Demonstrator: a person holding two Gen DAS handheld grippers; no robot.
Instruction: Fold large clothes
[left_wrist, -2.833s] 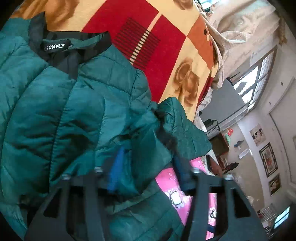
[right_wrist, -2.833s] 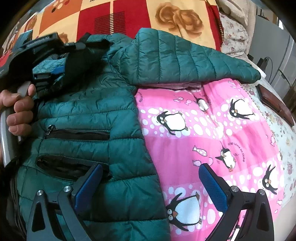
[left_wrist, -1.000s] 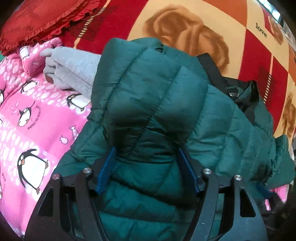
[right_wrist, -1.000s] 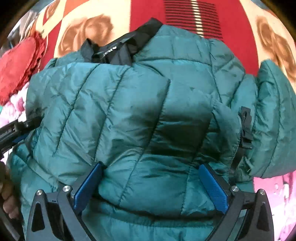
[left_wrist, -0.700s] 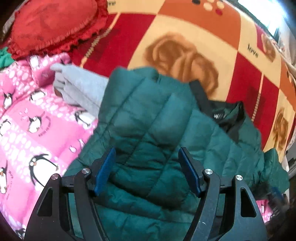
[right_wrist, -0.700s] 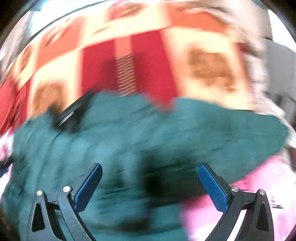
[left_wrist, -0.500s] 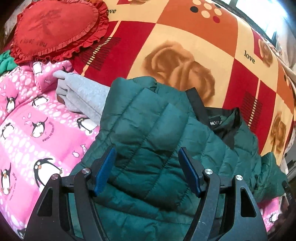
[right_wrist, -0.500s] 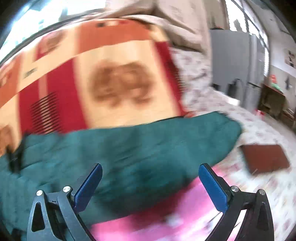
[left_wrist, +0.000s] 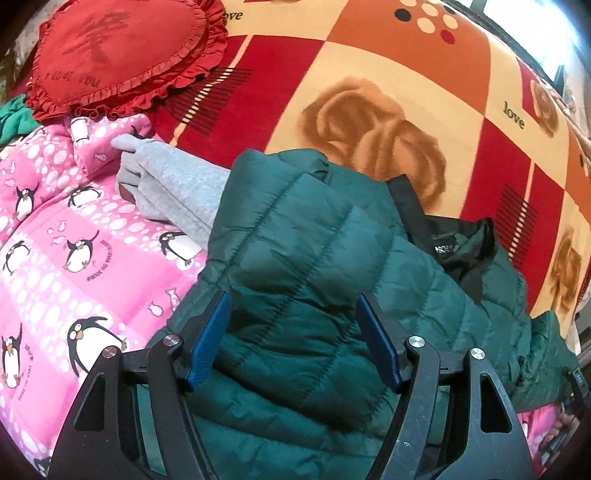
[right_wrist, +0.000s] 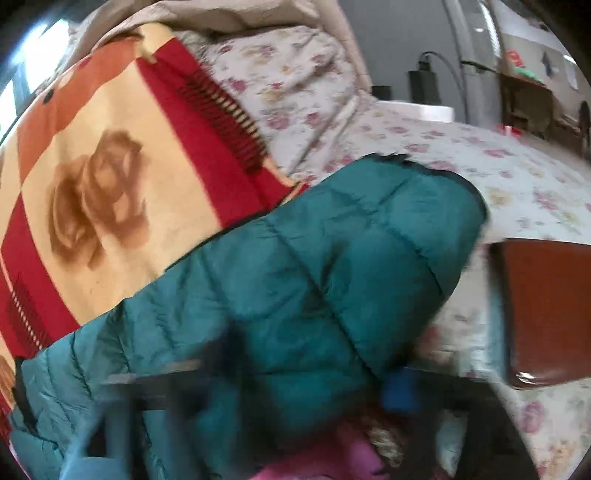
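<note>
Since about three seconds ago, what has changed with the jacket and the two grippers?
The left sleeve now lies folded across the green jacket; the left hand-held gripper, which gripped it then, has let go and stands open above it. The right hand-held gripper swung out to the other sleeve, and its jaws have just been closing around it. The grey garment and pink penguin blanket stayed put.

I count one green puffer jacket (left_wrist: 295, 266) under and between my left jaws, and one grey folded garment (left_wrist: 173, 184) ahead of them to the left. Farther ahead lies one red heart cushion (left_wrist: 122, 51), with one rose-patterned blanket (left_wrist: 369, 74) beyond. Right of my right jaws sits one brown flat case (right_wrist: 546, 314), and I carry two grippers.
</note>
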